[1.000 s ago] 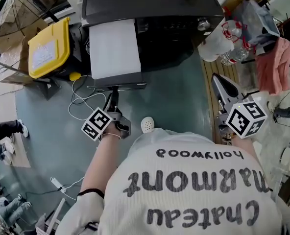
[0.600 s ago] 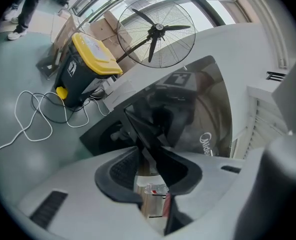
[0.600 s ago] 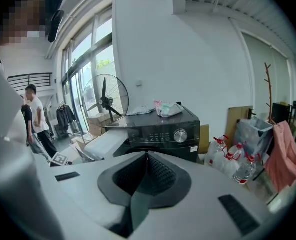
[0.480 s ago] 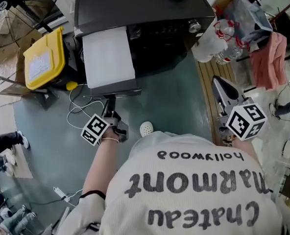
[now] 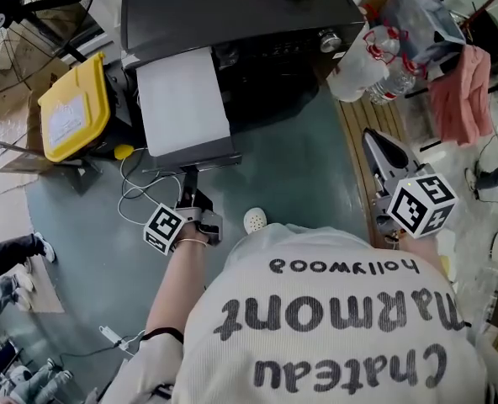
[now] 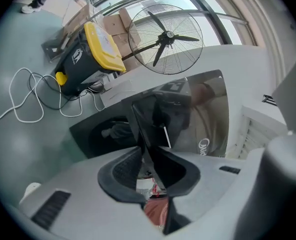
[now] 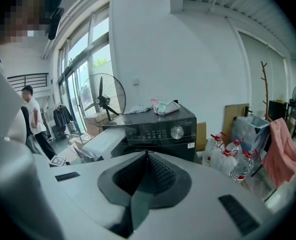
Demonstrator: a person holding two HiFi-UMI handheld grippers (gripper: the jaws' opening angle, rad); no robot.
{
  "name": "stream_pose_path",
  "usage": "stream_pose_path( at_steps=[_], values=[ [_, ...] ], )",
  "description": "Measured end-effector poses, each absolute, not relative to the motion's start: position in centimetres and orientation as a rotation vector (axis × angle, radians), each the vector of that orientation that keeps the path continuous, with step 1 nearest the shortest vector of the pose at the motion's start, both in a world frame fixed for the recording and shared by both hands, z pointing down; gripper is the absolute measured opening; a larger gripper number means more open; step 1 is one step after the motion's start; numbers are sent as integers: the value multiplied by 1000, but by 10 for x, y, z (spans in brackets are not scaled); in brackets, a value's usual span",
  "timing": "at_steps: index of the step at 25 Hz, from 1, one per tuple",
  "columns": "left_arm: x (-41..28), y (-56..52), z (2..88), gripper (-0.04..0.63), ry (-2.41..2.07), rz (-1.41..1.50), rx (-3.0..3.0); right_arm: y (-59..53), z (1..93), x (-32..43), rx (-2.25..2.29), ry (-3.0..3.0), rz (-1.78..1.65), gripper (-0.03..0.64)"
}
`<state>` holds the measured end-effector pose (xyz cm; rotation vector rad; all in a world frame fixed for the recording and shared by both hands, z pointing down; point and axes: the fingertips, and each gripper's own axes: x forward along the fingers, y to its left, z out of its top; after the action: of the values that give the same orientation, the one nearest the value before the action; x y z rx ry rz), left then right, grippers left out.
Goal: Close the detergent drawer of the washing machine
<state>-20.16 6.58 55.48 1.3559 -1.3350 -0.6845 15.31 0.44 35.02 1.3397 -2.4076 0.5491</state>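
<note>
The black washing machine (image 5: 257,23) stands at the top of the head view, its white detergent drawer (image 5: 182,99) pulled far out toward me. My left gripper (image 5: 190,177) points up at the drawer's dark front panel (image 5: 200,160). In the left gripper view that thin glossy panel (image 6: 153,119) runs edge-on between the jaws of the left gripper (image 6: 147,156). The jaws are closing, with a gap still showing beside the panel. My right gripper (image 5: 372,143) hangs off to the right, shut and holding nothing. It (image 7: 147,156) looks at the machine (image 7: 160,129) and the drawer (image 7: 105,141).
A yellow-lidded bin (image 5: 68,112) and a floor fan (image 5: 30,15) stand left of the machine. White cable (image 5: 140,188) loops on the floor below the drawer. Water bottles (image 5: 375,66), a pink cloth (image 5: 459,91) and a wooden platform (image 5: 358,158) crowd the right.
The left gripper stays at the drawer's front panel and has rolled a little. The right gripper has kept its place. The drawer is as far out as before.
</note>
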Motion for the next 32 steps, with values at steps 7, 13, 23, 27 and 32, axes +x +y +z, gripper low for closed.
stream_pose_path(
  at_steps=[7,13,23,27,32],
  values=[
    [-199,67,551,71,-1302,-742,1323,3,351,157,1338,-2412,552,34],
    [-193,65,540,67,-1261,-767,1336,2,350,161,1335,-2411,555,34],
    [-197,52,539,64,-1274,-783,1300,-1,342,175,1393,-2397,553,34],
    [-195,49,540,64,-1272,-763,1298,-1,341,180,1415,-2391,558,34],
    [-195,46,546,67,-1271,-733,1300,3,346,183,1429,-2379,563,34]
  ],
)
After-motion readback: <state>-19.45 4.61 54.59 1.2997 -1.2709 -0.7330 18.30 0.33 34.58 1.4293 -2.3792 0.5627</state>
